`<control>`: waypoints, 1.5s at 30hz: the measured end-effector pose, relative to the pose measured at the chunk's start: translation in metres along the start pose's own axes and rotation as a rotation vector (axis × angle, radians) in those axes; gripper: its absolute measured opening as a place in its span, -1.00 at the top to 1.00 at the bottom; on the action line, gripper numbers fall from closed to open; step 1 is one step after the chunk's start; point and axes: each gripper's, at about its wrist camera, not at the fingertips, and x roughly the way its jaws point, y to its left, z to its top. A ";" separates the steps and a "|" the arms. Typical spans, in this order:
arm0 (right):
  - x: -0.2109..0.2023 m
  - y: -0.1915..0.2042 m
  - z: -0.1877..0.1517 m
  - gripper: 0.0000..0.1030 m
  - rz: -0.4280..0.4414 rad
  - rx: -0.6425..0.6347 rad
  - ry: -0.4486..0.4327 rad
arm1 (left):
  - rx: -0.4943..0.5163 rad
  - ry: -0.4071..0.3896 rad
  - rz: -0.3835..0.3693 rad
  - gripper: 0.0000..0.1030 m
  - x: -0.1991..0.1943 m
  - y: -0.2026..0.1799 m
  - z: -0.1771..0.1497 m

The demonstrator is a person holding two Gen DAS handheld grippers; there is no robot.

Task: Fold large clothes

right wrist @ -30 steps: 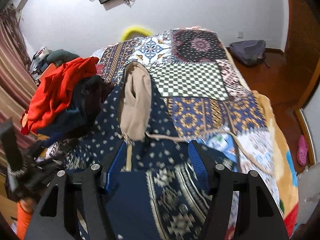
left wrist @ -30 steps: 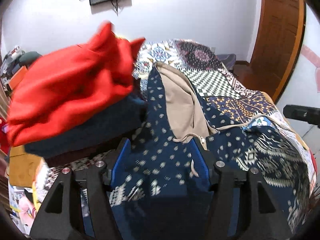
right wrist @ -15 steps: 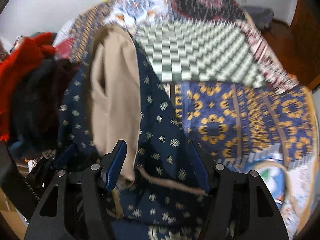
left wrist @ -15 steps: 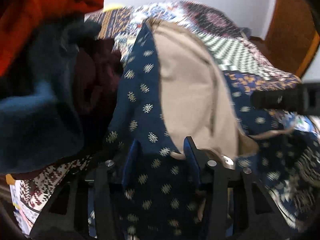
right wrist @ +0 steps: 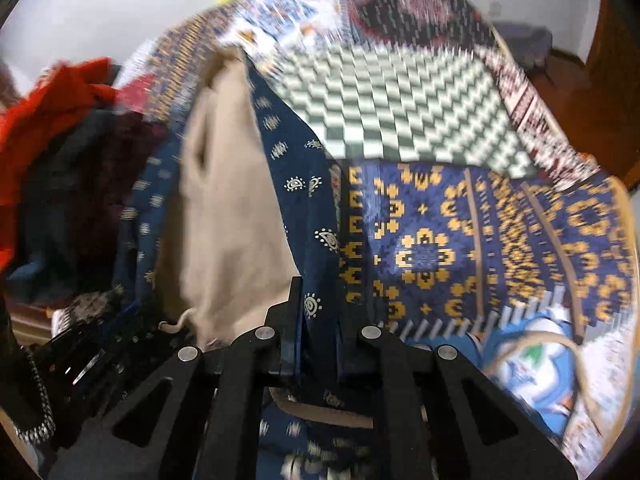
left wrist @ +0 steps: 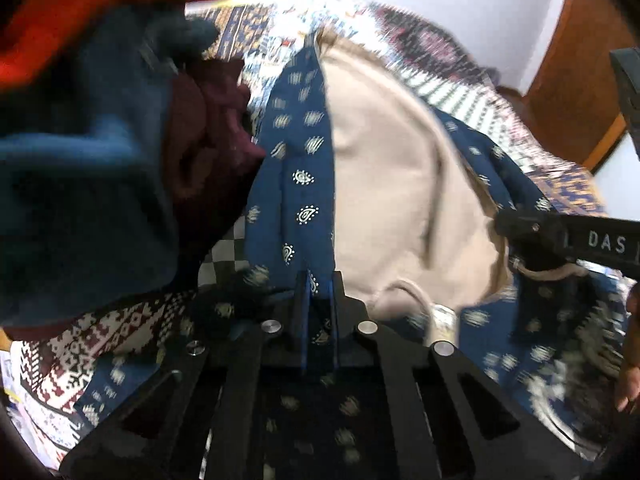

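A navy hooded garment with small white paisley marks (left wrist: 298,184) and a beige lining (left wrist: 396,184) lies on the patchwork bed. My left gripper (left wrist: 318,284) is shut on the navy edge at the hood's left side. My right gripper (right wrist: 314,304) is shut on the navy edge (right wrist: 296,184) at the hood's right side; the beige lining (right wrist: 224,208) lies to its left. The right gripper also shows at the right of the left wrist view (left wrist: 560,236), and the left gripper shows at the lower left of the right wrist view (right wrist: 92,356).
A pile of clothes, red (left wrist: 80,12), dark teal (left wrist: 80,168) and maroon (left wrist: 208,128), sits close on the left; it also shows in the right wrist view (right wrist: 60,120). The patchwork bedspread (right wrist: 440,220) spreads to the right. A wooden door (left wrist: 576,60) stands at far right.
Both grippers moved forward and down to the hood and closed on its navy edges, left and right. The clothes pile now looms closer on the left.
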 end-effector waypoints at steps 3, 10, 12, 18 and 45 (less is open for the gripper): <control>-0.034 0.011 -0.014 0.81 0.032 -0.031 -0.050 | 0.002 -0.049 -0.050 0.87 -0.036 0.002 -0.004; -0.092 0.031 -0.072 0.81 0.037 -0.133 -0.106 | 0.010 -0.098 -0.118 0.87 -0.108 0.025 -0.041; -0.096 0.029 -0.082 0.81 0.043 -0.135 -0.101 | 0.012 -0.094 -0.120 0.87 -0.119 0.035 -0.059; -0.081 0.007 -0.115 0.79 0.011 -0.114 -0.067 | 0.022 -0.023 -0.144 0.86 -0.121 0.047 -0.118; -0.092 0.012 -0.078 -0.04 -0.031 -0.092 -0.143 | 0.122 -0.093 -0.101 0.08 -0.122 0.021 -0.062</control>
